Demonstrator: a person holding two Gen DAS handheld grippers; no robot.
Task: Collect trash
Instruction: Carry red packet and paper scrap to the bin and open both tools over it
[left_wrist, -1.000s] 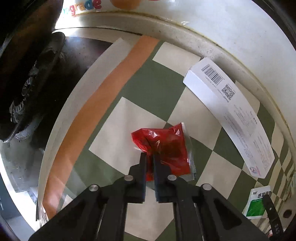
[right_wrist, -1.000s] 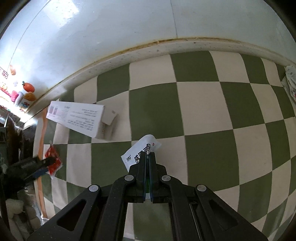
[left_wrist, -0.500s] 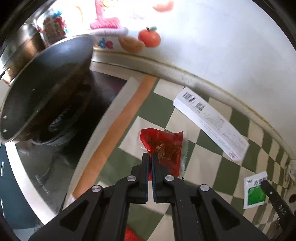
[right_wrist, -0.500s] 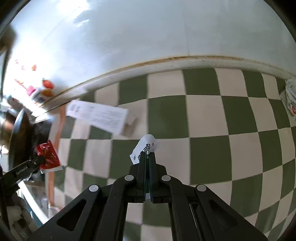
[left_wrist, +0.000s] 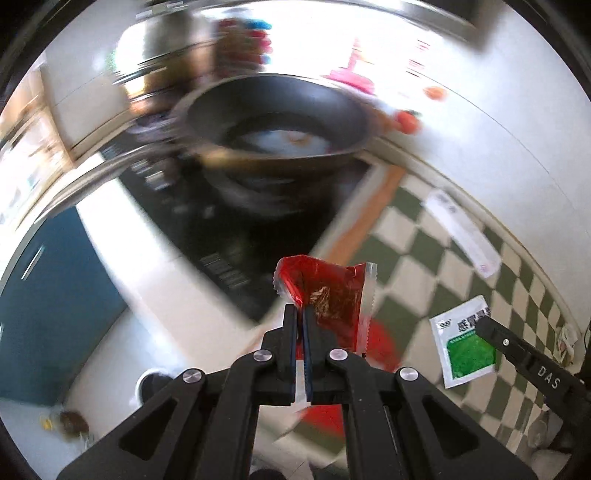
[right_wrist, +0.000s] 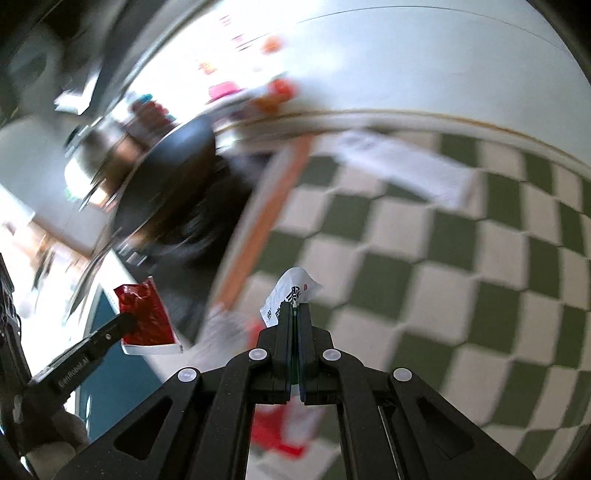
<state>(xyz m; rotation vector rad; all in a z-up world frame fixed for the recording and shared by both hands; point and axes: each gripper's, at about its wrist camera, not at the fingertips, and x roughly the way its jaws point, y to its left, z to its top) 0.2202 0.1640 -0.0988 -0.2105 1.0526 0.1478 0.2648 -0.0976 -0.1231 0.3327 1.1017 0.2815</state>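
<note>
My left gripper is shut on a red sauce sachet and holds it in the air above the counter edge. The sachet also shows in the right wrist view, pinched by the left gripper. My right gripper is shut on a white and green packet, also lifted. The same packet shows in the left wrist view, held by the right gripper. A long white receipt lies on the green checked cloth by the wall.
A black frying pan sits on a dark stove to the left of the cloth. A blurred red thing shows below my left gripper. Blue cabinet fronts lie below the counter edge. Small trash lies at the far right.
Both grippers have lifted and pulled back from the cloth with their items. The views now take in the pan, stove and counter front, with motion blur.
</note>
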